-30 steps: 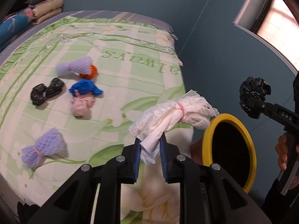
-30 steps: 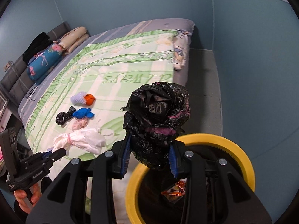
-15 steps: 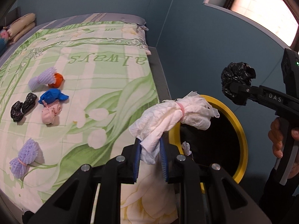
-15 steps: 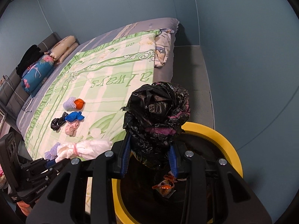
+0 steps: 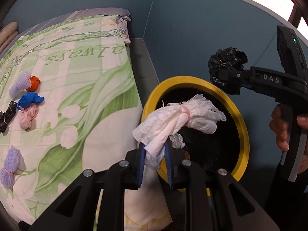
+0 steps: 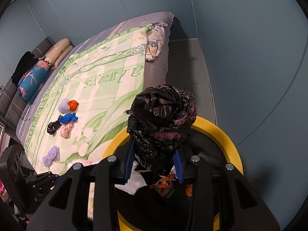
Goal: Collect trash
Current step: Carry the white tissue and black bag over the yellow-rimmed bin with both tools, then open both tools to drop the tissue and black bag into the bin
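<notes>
My left gripper [image 5: 155, 160] is shut on a white paper wad [image 5: 179, 118] tied with a pink band, held over the near rim of the yellow-rimmed black bin [image 5: 239, 119]. My right gripper [image 6: 153, 164] is shut on a crumpled black plastic bag [image 6: 161, 123] above the same bin [image 6: 229, 140]; it also shows in the left wrist view [image 5: 227, 71]. Wrappers [image 6: 163, 182] lie inside the bin. More trash lies on the bed: a purple net with an orange ball [image 5: 25, 83], a blue wad [image 5: 29, 100], a pink wad [image 5: 28, 117], a black wad [image 5: 7, 115], a purple net wad [image 5: 11, 166].
The bed with its green floral quilt [image 5: 80, 88] stands left of the bin. Pillows [image 6: 36, 71] lie at its far end. Blue walls [image 5: 192, 38] close in behind and right of the bin. A grey floor strip [image 6: 188, 73] runs beside the bed.
Both grippers have moved toward the bin with their loads. The white wad now hangs over the bin's opening, and the black bag is higher above the rim.
</notes>
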`<action>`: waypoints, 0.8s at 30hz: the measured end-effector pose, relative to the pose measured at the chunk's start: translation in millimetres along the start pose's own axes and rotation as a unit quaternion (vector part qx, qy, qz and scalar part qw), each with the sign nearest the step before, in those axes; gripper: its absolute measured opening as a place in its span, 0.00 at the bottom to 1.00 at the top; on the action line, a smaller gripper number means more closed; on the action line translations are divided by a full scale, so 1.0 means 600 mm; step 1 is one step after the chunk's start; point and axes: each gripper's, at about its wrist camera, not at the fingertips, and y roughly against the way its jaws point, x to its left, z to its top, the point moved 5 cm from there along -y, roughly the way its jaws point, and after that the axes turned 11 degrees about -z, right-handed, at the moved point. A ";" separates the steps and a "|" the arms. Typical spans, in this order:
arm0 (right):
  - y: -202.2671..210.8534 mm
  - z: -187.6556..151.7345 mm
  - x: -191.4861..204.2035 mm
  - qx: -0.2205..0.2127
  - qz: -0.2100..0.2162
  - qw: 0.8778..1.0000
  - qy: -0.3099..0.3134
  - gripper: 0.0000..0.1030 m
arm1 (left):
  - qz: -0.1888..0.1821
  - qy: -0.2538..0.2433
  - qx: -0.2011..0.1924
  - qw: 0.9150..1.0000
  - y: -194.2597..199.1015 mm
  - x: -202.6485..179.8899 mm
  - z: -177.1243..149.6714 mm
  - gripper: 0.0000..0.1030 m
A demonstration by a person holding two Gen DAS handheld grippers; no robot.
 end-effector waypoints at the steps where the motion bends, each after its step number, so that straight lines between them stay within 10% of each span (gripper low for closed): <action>1: -0.003 -0.002 -0.001 0.002 0.001 1.000 0.000 0.33 | -0.001 -0.001 0.003 1.000 -0.004 -0.003 -0.001 0.17; 24: -0.035 -0.014 -0.013 0.028 0.022 0.999 -0.007 0.36 | -0.035 -0.027 0.044 0.998 -0.048 -0.045 -0.031 0.20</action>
